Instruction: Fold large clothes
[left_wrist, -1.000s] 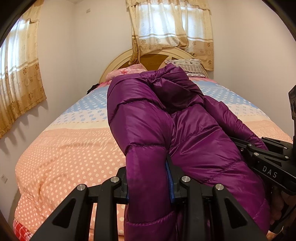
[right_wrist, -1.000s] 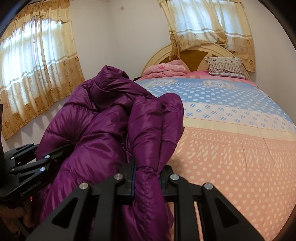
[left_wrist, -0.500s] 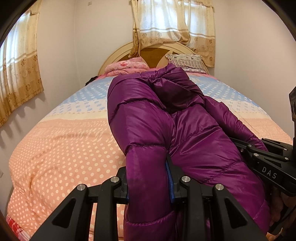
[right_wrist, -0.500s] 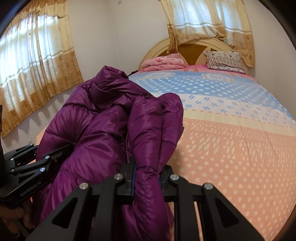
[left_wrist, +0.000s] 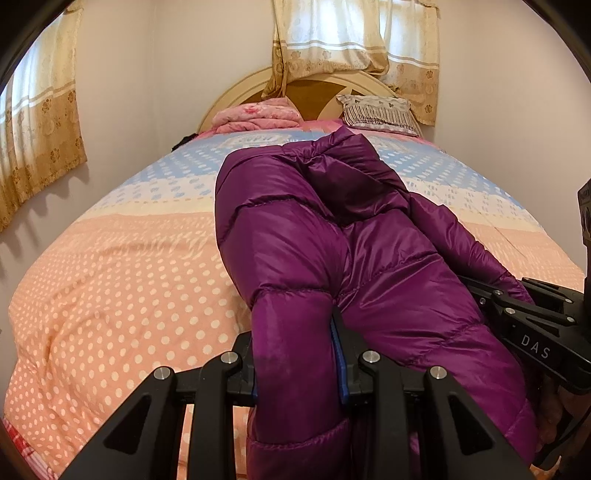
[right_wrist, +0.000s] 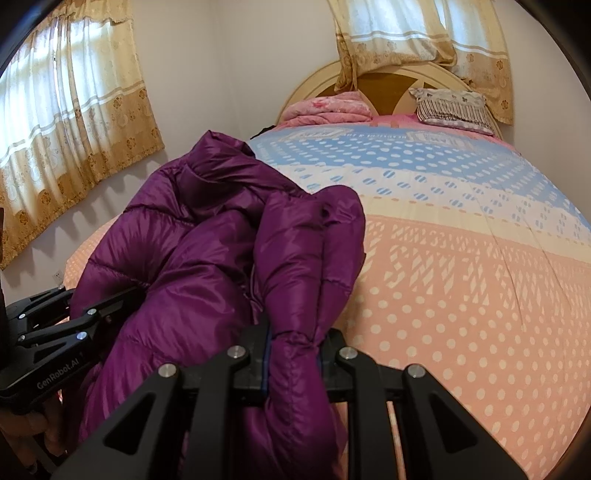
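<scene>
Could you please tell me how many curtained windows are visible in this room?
2: one curtained window behind the headboard, the other on the side wall left of the bed. Others may lie out of view.

A: Tally from the foot of the bed. One purple down jacket (left_wrist: 295, 236). Two black grippers: left gripper (left_wrist: 297, 365), right gripper (right_wrist: 293, 356).

B: Bedding?

A: One bed (left_wrist: 110, 280), one polka-dot quilt (right_wrist: 461, 295), one striped pillow (left_wrist: 378, 112), one folded pink blanket (left_wrist: 258, 116), one arched headboard (right_wrist: 391, 79).

B: Windows?

A: Two curtained windows: side curtain (right_wrist: 70, 122), curtain over the headboard (left_wrist: 354, 40).
</scene>
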